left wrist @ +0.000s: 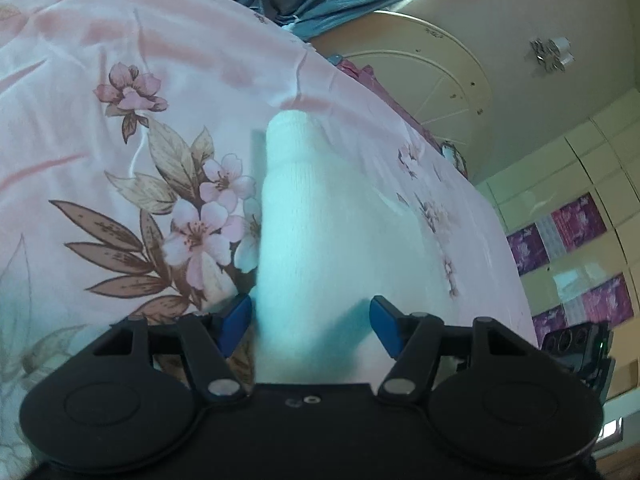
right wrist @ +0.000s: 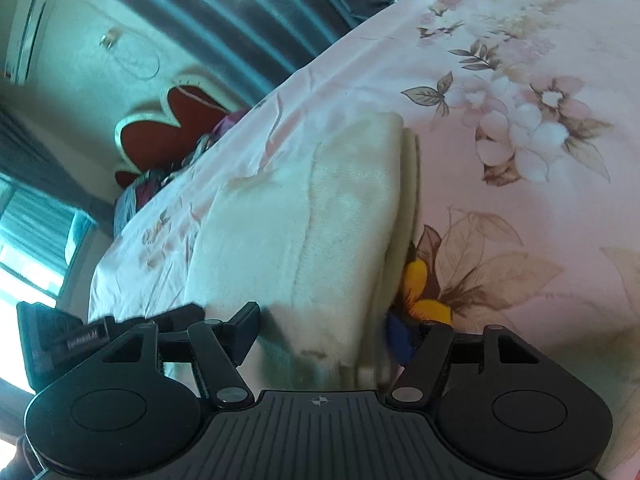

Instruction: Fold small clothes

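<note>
A floral bed (left wrist: 100, 60) carries a white sock (left wrist: 304, 220) running toward 12 o'clock between the open left tongs (left wrist: 310, 320). The open right tongs (right wrist: 324, 332) straddle its folded end, pads apart. Curtains (right wrist: 240, 12) hang behind.

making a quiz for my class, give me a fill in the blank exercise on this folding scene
1. The white cloth lies on a bedsheet printed with ____.
2. The left gripper has fingertip pads coloured ____.
3. The curtains beyond the bed are ____ in colour.
4. In the right wrist view, a ____ flower is printed beside the right gripper.

Missing words: flowers; blue; teal; yellow
</note>
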`<state>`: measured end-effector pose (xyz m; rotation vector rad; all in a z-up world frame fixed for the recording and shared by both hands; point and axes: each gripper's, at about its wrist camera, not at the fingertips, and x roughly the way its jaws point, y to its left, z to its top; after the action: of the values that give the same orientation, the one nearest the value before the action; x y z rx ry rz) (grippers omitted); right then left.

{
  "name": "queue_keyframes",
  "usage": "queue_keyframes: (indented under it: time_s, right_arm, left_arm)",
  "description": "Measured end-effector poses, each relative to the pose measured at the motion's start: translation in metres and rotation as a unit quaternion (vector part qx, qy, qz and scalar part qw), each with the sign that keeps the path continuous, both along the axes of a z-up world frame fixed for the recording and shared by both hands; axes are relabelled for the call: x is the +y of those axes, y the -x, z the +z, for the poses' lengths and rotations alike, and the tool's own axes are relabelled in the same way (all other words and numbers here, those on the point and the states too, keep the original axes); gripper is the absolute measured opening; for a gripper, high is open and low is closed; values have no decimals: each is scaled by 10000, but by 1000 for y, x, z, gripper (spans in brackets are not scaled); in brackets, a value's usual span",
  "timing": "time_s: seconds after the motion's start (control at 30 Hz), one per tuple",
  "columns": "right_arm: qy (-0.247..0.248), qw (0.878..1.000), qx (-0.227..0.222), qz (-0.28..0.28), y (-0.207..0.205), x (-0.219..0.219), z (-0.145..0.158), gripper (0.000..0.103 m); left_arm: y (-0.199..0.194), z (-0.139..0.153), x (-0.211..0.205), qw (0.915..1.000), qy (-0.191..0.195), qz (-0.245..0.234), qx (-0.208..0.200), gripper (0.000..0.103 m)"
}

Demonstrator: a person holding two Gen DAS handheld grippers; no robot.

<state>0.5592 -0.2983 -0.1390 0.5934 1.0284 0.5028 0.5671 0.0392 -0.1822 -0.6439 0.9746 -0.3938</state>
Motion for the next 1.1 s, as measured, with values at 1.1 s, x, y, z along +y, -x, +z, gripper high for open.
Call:
queue_keyframes:
  time_s: [1.1]
  right_arm:
    - [1478,9818,-701,965,47,281,39,33]
  left_arm:
    - [76,53,154,9708,-2284,-102,-721,41]
